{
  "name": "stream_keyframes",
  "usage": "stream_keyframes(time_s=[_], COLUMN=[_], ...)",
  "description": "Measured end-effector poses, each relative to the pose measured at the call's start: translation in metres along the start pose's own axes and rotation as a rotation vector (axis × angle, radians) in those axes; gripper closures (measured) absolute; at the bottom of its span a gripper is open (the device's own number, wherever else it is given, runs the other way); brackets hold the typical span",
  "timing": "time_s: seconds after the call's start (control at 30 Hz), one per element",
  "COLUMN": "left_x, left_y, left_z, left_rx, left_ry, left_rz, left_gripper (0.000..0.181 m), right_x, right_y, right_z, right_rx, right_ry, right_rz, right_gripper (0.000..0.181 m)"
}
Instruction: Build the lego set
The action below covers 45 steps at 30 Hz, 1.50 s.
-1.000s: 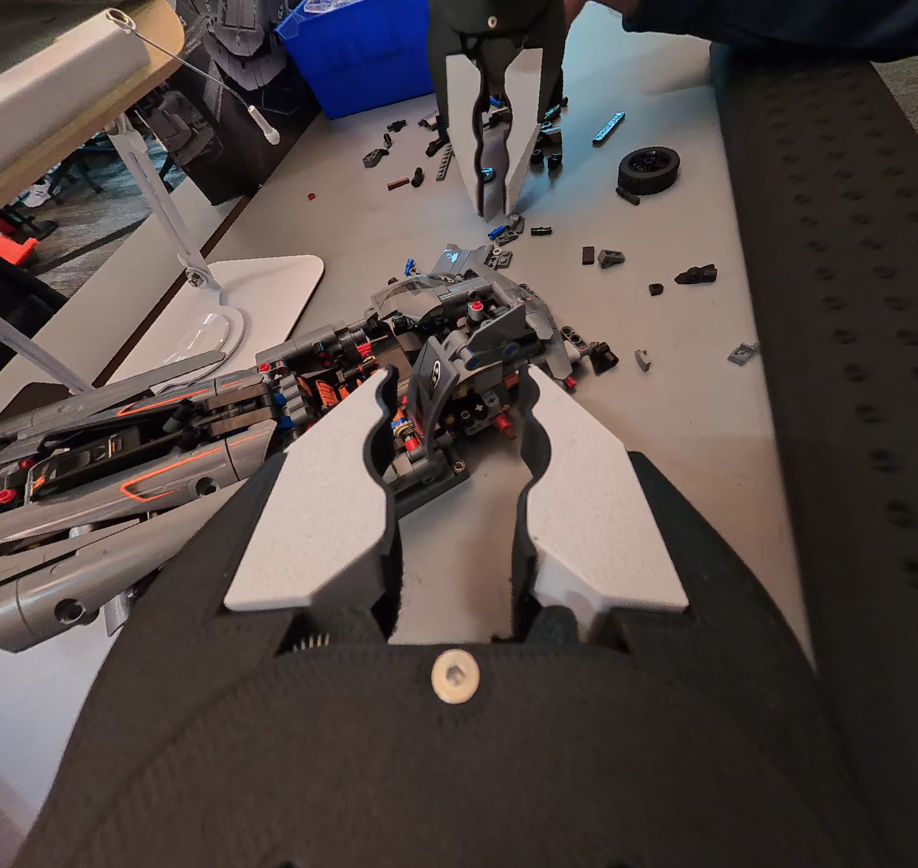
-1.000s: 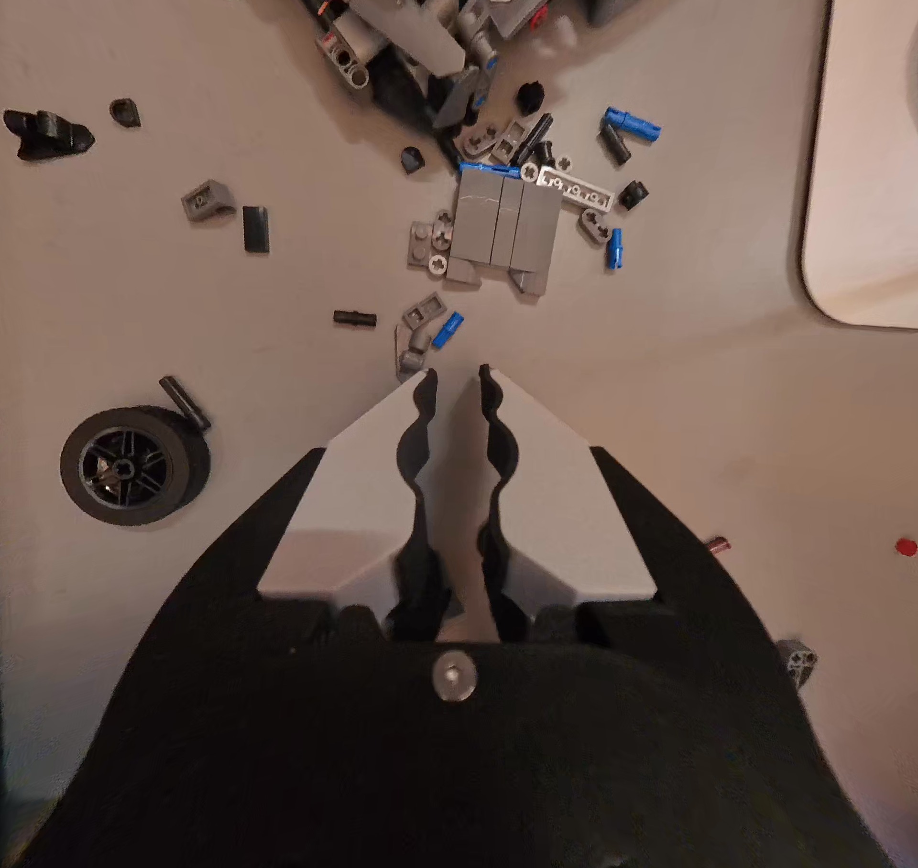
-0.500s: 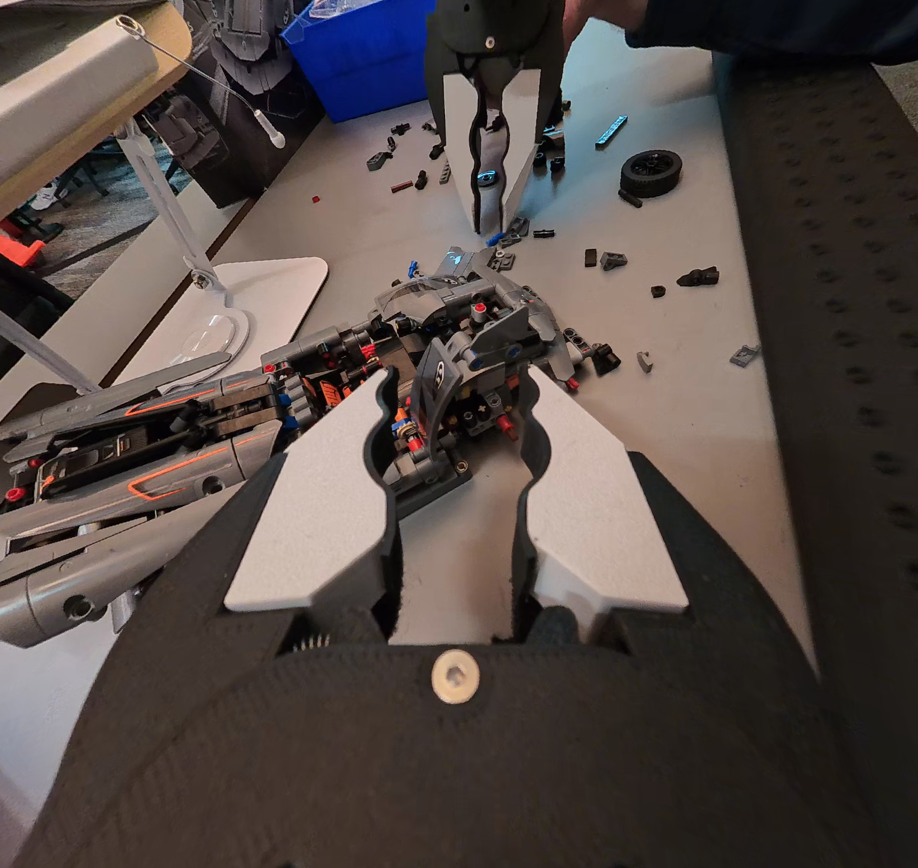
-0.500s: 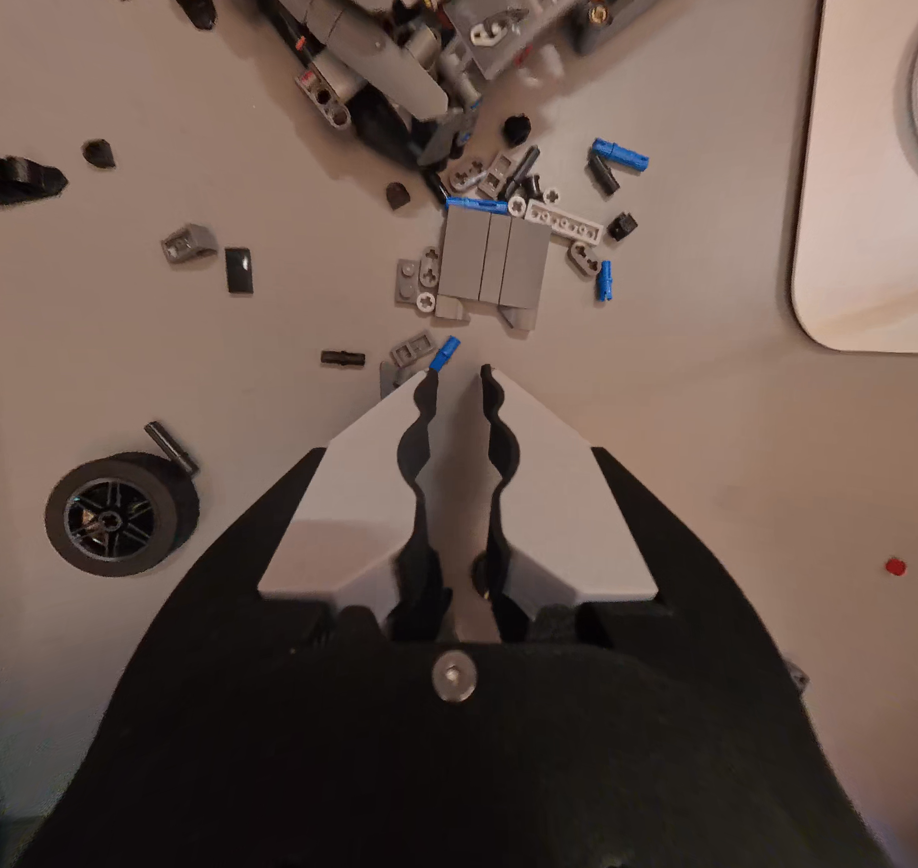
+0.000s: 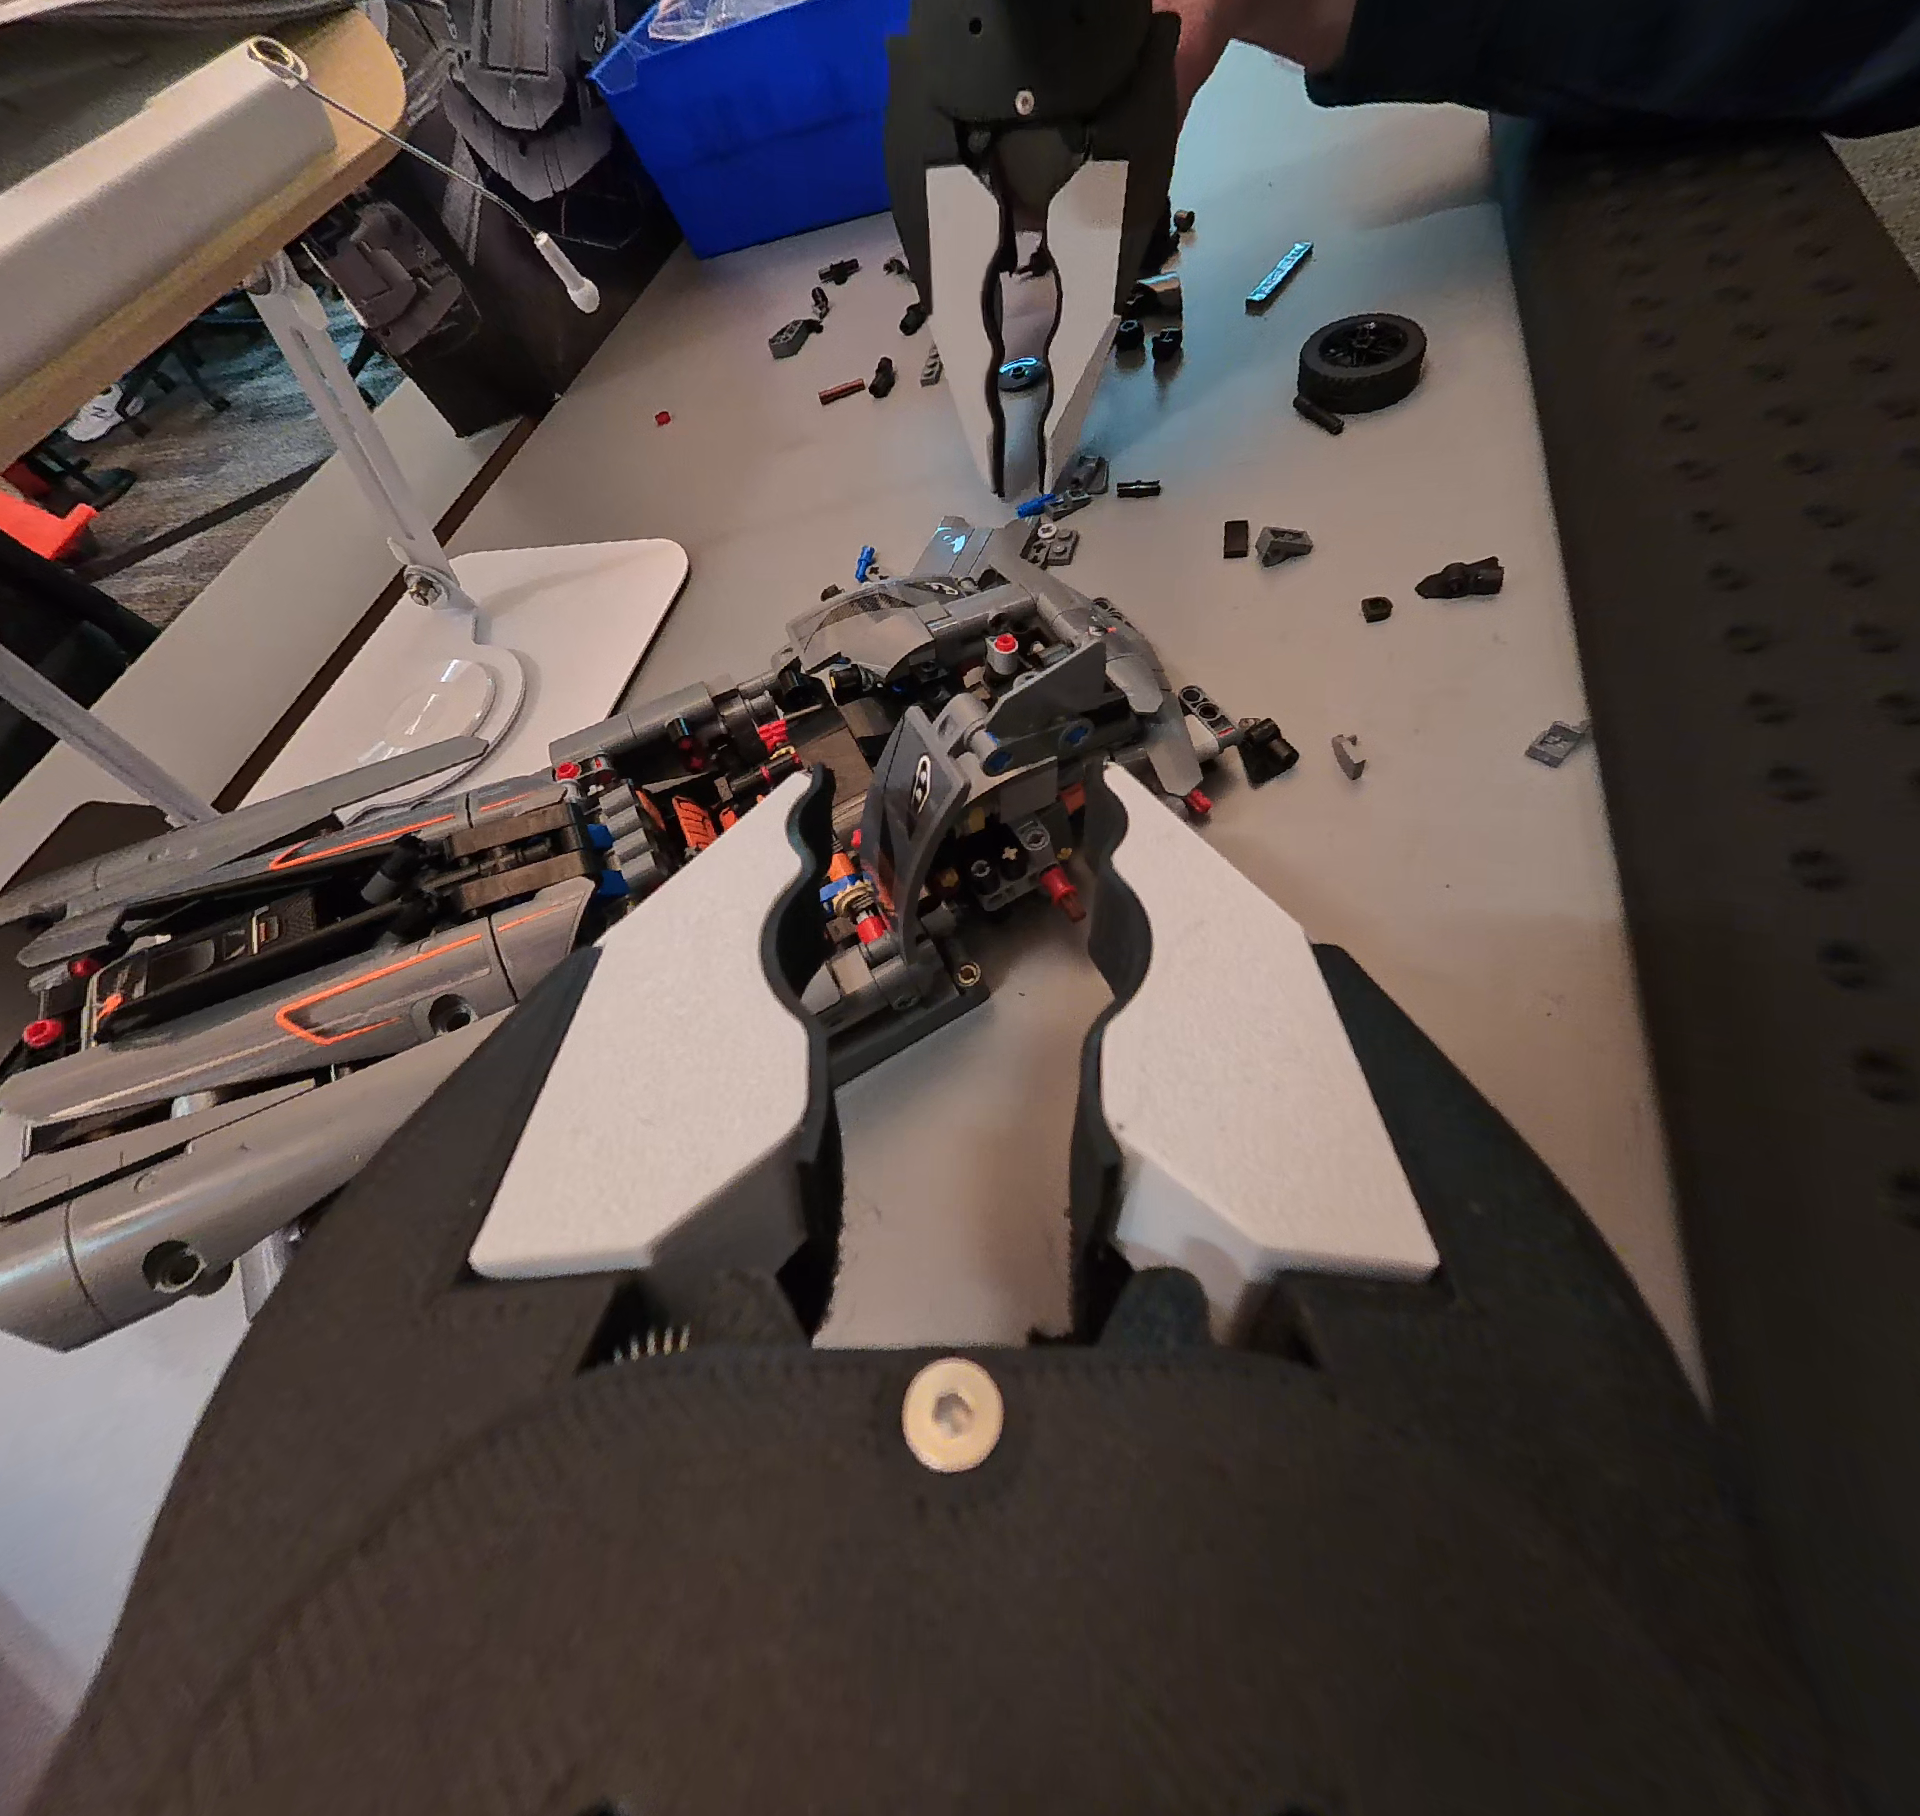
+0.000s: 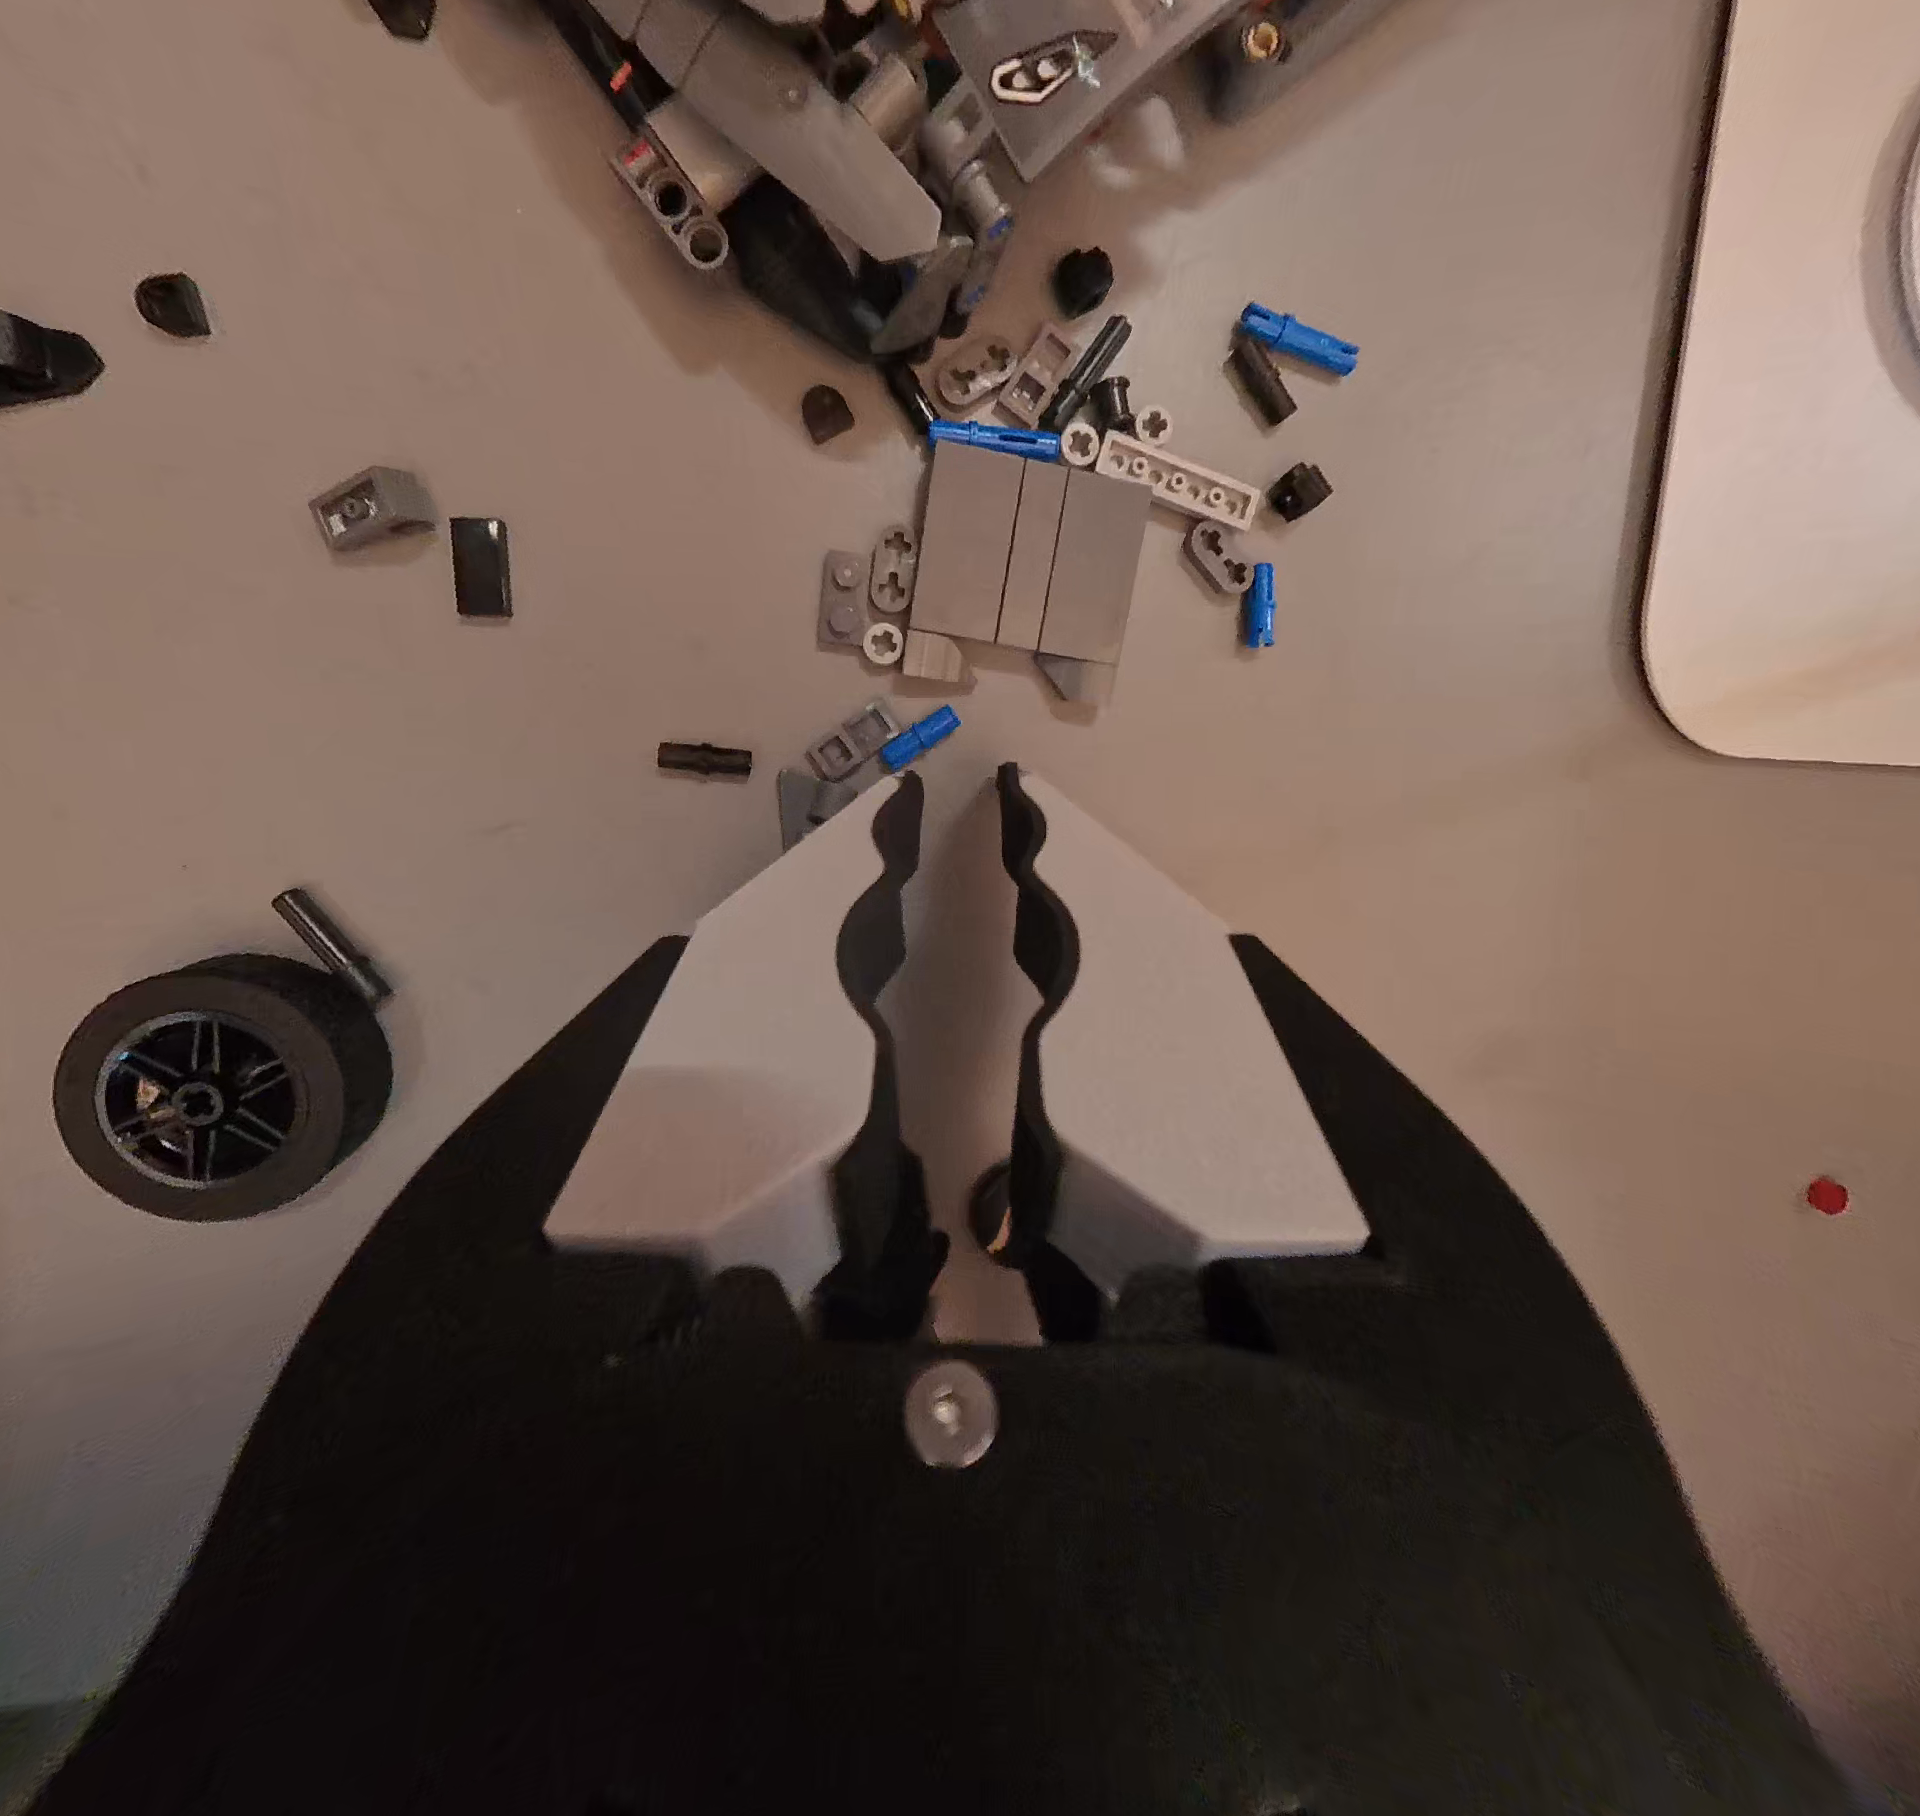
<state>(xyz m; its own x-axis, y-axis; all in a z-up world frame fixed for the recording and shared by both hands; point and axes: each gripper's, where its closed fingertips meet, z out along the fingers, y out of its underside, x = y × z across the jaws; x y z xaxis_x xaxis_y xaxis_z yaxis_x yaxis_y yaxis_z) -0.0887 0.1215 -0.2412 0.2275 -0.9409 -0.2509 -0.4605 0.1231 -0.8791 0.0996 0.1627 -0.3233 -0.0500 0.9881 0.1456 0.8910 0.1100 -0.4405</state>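
The half-built grey lego car (image 5: 914,727), with orange stripes and a small white emblem sticker on a curved panel, lies on the bench (image 5: 1403,883), its near end between the spread fingers of the left gripper (image 5: 951,810). Beyond it, the right gripper (image 6: 956,779) points down, tips slightly apart and empty, just short of a blue pin (image 6: 920,736) among loose pieces; no lettering is readable.

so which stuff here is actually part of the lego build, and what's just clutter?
Part of the build:
- grey model
- grey panel piece
- loose pins and small parts
- wheel
- left gripper, right gripper

Lying about:
- blue bin
- white stand base
- box
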Motion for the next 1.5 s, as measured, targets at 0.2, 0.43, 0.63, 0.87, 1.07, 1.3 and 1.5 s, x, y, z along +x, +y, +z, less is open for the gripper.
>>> stream_keyframes(time_s=[0.2,0.43,0.63,0.87,1.07,1.3,1.5], left_x=[-0.001,-0.001,0.0,-0.001,0.0,0.0,0.0], left_y=[0.002,0.002,0.001,0.002,0.003,0.002,0.002], left_z=[0.001,0.0,0.0,0.0,0.001,0.0,0.005], left_rx=[-0.005,-0.005,-0.004,-0.004,-0.01,0.0,0.048], left_ry=[0.0,-0.002,0.001,0.001,0.004,0.001,-0.016], left_rz=[-0.006,-0.003,-0.002,-0.005,-0.005,-0.008,-0.048], left_gripper=[0.136,0.136,0.136,0.136,0.136,0.135,0.135], right_x=[-0.006,-0.009,-0.007,-0.01,-0.009,-0.006,0.006], right_y=[-0.007,-0.013,-0.017,-0.01,-0.007,-0.003,-0.014], right_z=[0.002,0.002,-0.001,0.004,0.003,-0.003,-0.017], right_rx=[0.011,0.035,0.072,0.031,0.028,0.047,0.159], right_ry=[-0.021,-0.031,-0.02,-0.061,-0.061,-0.04,0.041], right_rz=[-0.01,-0.02,-0.05,-0.072,-0.049,0.005,0.054], right_gripper=[0.168,0.163,0.168,0.173,0.179,0.18,0.18])
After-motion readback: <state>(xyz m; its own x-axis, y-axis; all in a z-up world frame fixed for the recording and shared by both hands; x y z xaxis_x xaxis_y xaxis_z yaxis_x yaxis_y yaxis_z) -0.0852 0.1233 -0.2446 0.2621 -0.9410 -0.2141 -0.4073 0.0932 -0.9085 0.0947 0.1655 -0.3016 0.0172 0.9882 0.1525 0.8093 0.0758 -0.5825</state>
